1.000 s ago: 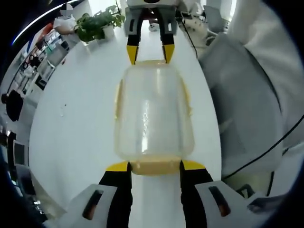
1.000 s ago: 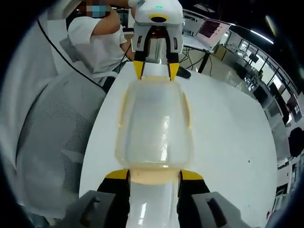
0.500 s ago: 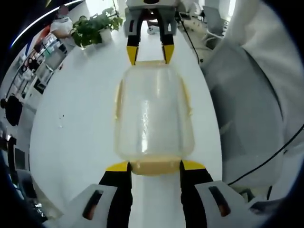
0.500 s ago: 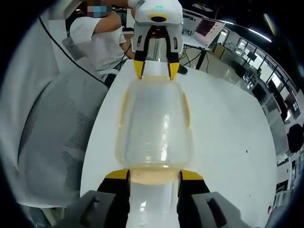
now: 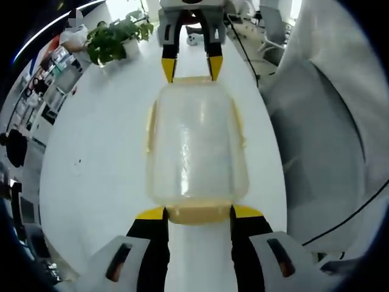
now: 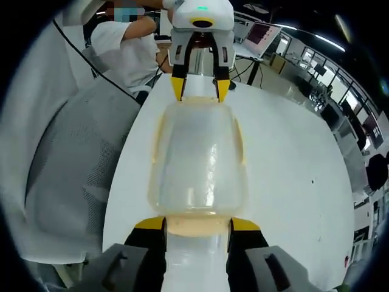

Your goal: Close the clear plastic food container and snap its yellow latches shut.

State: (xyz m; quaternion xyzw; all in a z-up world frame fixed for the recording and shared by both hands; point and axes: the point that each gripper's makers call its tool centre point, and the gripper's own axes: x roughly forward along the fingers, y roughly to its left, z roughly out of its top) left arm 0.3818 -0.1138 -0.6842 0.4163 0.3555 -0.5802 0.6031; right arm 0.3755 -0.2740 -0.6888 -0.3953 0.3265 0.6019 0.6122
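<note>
White tabletop is stretching away through an office, with a potted plant sitting at its far end in the left gripper view and a grey mesh chair standing beside it in the right gripper view. Resting on the table between the two grippers is the clear plastic food container, lid already down. The left gripper is straddling the yellow end latch nearest it, jaws spread to about the latch's width and touching its corners; whether they are actually clamping it cannot be told. The right gripper is doing the same at the opposite end latch. The side latches appear to be lying flat against the walls, so judging by this the closing is nearly done, with the end latches perhaps needing a last press.
</note>
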